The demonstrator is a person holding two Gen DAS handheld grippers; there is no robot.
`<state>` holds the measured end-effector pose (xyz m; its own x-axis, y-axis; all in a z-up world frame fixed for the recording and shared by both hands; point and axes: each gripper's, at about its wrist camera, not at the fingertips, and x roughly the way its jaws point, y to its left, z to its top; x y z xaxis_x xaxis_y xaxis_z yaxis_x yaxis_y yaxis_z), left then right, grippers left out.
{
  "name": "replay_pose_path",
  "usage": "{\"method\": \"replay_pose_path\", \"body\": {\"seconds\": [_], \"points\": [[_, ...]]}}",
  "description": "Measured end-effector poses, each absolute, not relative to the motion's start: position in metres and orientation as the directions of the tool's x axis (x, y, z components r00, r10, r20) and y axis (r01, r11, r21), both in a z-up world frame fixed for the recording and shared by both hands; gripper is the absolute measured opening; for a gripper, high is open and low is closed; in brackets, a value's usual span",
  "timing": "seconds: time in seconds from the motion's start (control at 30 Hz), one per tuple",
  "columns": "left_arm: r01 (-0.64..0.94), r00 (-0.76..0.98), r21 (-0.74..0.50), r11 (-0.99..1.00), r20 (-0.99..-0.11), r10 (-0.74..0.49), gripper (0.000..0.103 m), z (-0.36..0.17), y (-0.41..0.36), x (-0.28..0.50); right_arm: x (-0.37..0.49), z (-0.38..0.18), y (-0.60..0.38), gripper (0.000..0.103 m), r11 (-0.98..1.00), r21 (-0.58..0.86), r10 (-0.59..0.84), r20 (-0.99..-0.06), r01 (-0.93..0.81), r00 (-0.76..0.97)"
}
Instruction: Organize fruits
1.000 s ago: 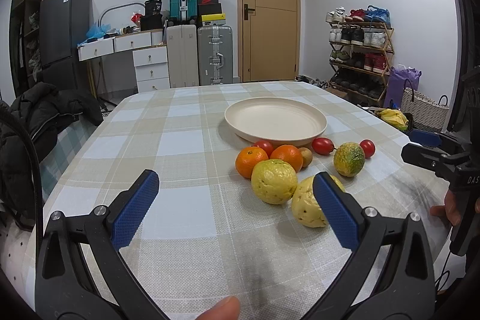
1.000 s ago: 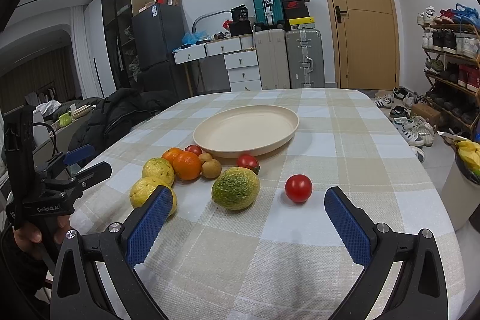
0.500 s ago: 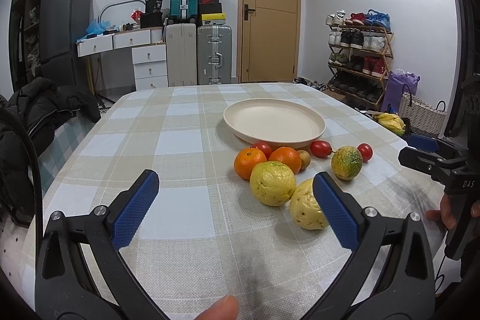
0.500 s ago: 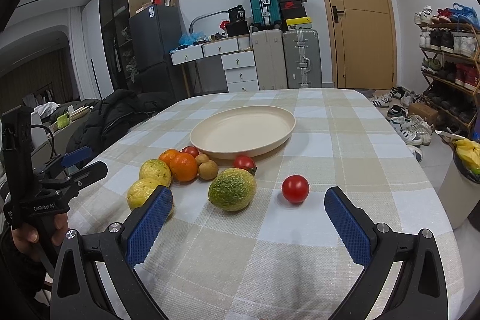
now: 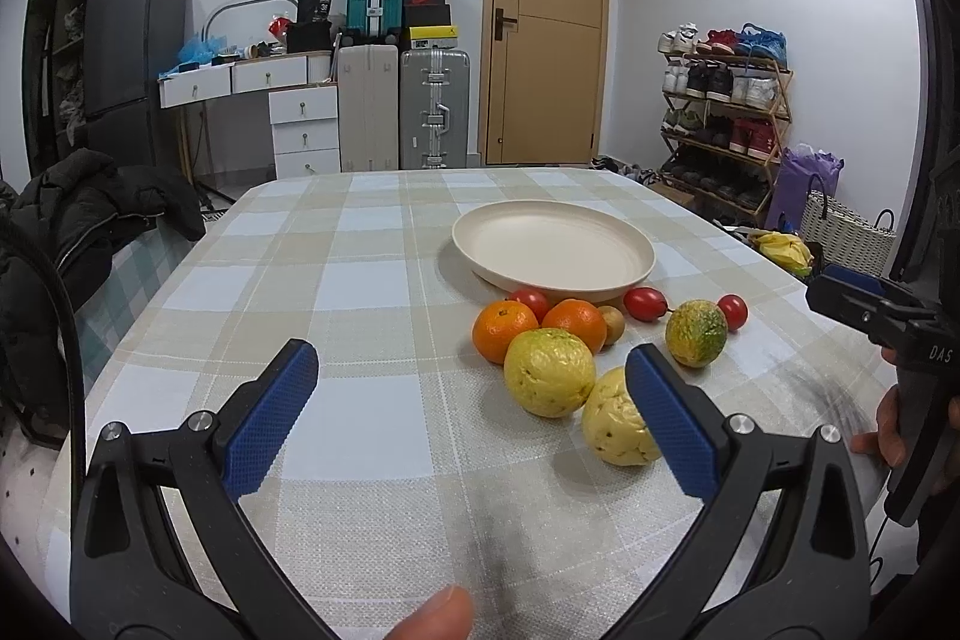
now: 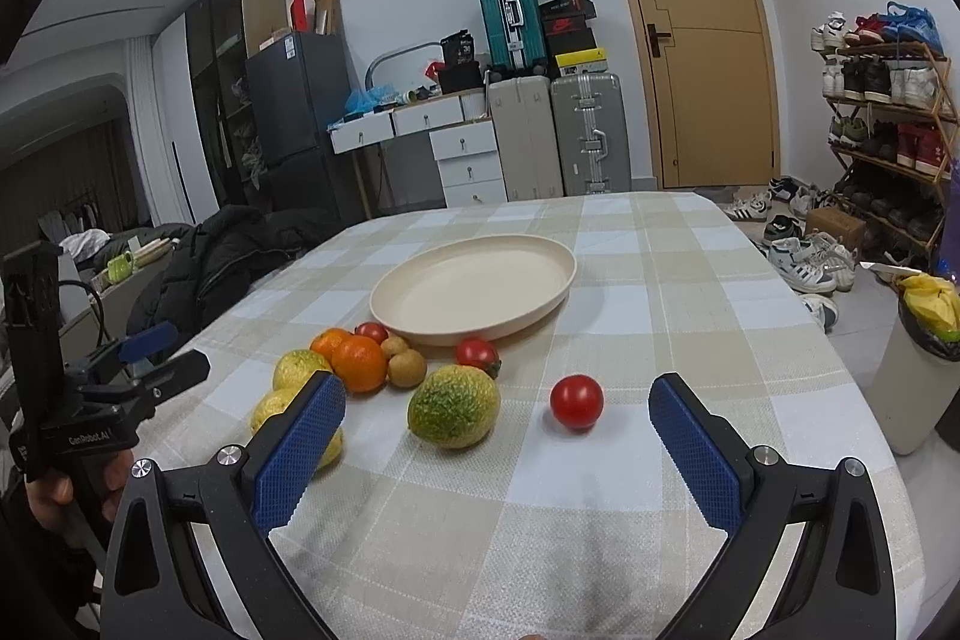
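Observation:
An empty cream plate (image 5: 552, 250) (image 6: 474, 286) sits mid-table. In front of it lie two oranges (image 5: 503, 329) (image 6: 359, 363), two yellow fruits (image 5: 549, 379), (image 5: 615, 427), a green-yellow fruit (image 5: 696, 332) (image 6: 453, 405), a small brown fruit (image 6: 407, 367) and three red tomatoes, one apart (image 6: 576, 400). My left gripper (image 5: 474, 418) is open and empty, near the yellow fruits. My right gripper (image 6: 498, 442) is open and empty, short of the green-yellow fruit and the lone tomato. Each gripper shows in the other's view (image 5: 870, 310) (image 6: 138, 364).
The table wears a checked cloth (image 5: 360, 280). A black jacket (image 5: 78, 220) hangs over a chair at the left edge. A white bin (image 6: 918, 382) stands by the right edge. Suitcases, drawers and a shoe rack line the far walls.
Both grippers have drawn back slightly and tilted up; the fruits sit a little lower in both views. Nothing on the table has moved.

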<state>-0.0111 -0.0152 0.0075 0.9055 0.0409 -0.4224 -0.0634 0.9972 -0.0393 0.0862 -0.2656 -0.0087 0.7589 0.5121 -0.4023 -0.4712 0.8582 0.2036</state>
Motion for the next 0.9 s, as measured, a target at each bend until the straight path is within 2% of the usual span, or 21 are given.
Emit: {"method": "replay_pose_path", "body": {"seconds": [0.1,0.3,0.47,0.77,0.9], "points": [[-0.069,0.902,-0.052,0.996,-0.429,0.040,0.102,0.008,-0.013,-0.010,0.089,-0.007,-0.266,0.103,0.861,0.210,0.508,-0.399,-0.463,0.763],[-0.064,0.885,-0.056,0.996,-0.464,0.031,0.102,0.008,-0.013,-0.005,0.100,-0.010,-0.261,0.103,0.887,0.169,0.455,-0.480,-0.430,0.750],[-0.076,0.891,-0.028,0.997,-0.451,0.056,0.102,0.011,-0.020,-0.007,0.113,-0.014,-0.257,0.103,0.890,0.160,0.442,-0.538,-0.428,0.718],[0.032,0.844,-0.036,0.999,-0.535,-0.046,0.102,-0.001,-0.041,0.004,0.128,-0.022,-0.239,0.103,0.847,0.197,0.497,-0.627,-0.494,0.600],[0.056,0.818,-0.031,0.998,-0.572,-0.064,0.102,-0.007,-0.050,0.011,0.129,-0.024,-0.227,0.093,0.823,0.195,0.517,-0.646,-0.534,0.562]]}}
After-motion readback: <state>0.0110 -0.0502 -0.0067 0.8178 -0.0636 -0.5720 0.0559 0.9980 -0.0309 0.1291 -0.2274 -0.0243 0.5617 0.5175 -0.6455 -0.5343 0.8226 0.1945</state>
